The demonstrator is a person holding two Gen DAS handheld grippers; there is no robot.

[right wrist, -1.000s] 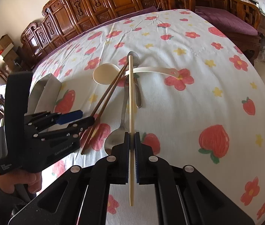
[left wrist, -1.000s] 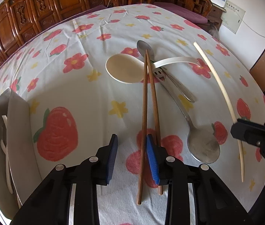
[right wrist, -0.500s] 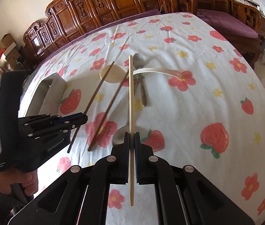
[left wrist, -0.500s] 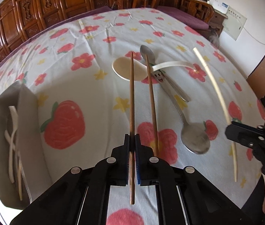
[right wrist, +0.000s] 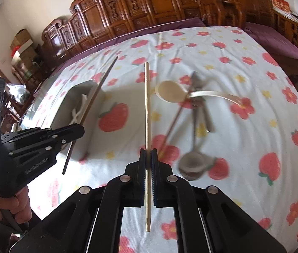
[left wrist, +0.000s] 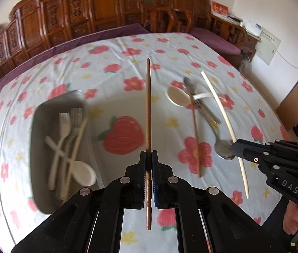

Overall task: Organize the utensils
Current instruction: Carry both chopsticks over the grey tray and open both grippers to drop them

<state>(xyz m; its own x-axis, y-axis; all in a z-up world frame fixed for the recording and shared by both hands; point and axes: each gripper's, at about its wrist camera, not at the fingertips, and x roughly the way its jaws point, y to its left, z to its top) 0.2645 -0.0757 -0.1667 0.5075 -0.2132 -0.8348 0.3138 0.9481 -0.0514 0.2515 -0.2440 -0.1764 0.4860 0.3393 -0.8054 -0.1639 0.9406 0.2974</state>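
Observation:
My left gripper (left wrist: 148, 155) is shut on a brown chopstick (left wrist: 148, 105) and holds it off the flowered tablecloth, just right of the metal tray (left wrist: 64, 98). The tray holds forks, a white spoon and a cream chopstick. My right gripper (right wrist: 148, 154) is shut on a cream chopstick (right wrist: 147, 105), also raised above the cloth. Each gripper shows in the other's view: the right gripper (left wrist: 234, 145) at the right, the left gripper (right wrist: 81, 129) at the left over the tray (right wrist: 68, 105). A second brown chopstick (left wrist: 196, 139) lies on the cloth.
A cream ladle spoon (right wrist: 170, 91), a big metal spoon (right wrist: 192, 164) and a smaller metal utensil lie crossed on the cloth to the right. Carved wooden chairs (left wrist: 106, 21) line the table's far edge. A person's hand (right wrist: 16, 206) grips the left handle.
My left gripper shut on one of the two brown chopsticks, lifted it and swung left toward the tray. My right gripper rose and moved left with the cream chopstick.

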